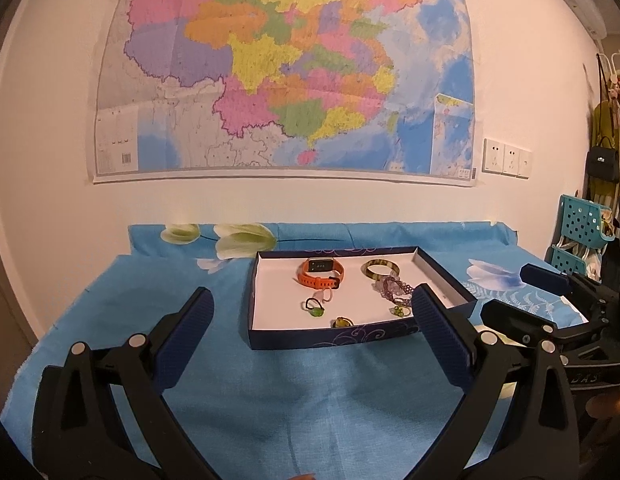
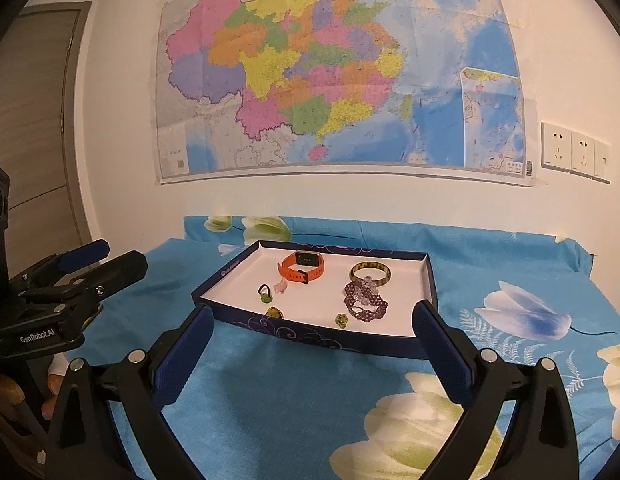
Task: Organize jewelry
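Both the left hand-held gripper (image 1: 312, 312) and the right hand-held gripper (image 2: 310, 330) are hovering spread wide and empty before the tray (image 2: 326, 338) on the counter (image 1: 310, 400). The orange watch (image 2: 302, 268), bangle (image 2: 370, 271) and purple bracelet (image 2: 364, 300) are lying inside it; the task is looking largely finished.

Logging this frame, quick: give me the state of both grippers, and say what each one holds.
Left gripper: open, holding nothing.
Right gripper: open, holding nothing.

box (image 2: 424, 280) 1 | watch (image 2: 302, 267) 1 | bangle (image 2: 370, 271) 1 | beaded bracelet (image 2: 366, 300) 1
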Demonstrator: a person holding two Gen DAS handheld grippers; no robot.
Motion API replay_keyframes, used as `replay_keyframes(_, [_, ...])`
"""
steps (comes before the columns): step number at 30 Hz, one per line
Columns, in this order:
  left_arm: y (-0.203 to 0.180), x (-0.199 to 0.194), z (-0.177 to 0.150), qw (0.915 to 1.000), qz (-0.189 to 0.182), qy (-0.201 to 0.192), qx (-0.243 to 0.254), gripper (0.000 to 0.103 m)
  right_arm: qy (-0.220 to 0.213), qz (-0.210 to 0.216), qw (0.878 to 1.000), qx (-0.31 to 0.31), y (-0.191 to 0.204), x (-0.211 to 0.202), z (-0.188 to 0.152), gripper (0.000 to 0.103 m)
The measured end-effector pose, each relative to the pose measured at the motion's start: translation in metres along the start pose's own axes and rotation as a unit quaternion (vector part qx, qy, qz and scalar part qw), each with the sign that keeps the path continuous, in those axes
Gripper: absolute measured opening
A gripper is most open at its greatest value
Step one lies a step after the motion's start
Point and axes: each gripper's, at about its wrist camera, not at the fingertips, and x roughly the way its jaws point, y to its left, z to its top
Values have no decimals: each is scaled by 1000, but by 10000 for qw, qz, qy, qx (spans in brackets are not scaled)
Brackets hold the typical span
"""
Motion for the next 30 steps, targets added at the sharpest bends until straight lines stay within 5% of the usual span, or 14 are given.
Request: replay_keyframes(30, [-1,-19,1,9996,96,-247,-25,97,-300,-57,9995,104,-2,-18,4,96])
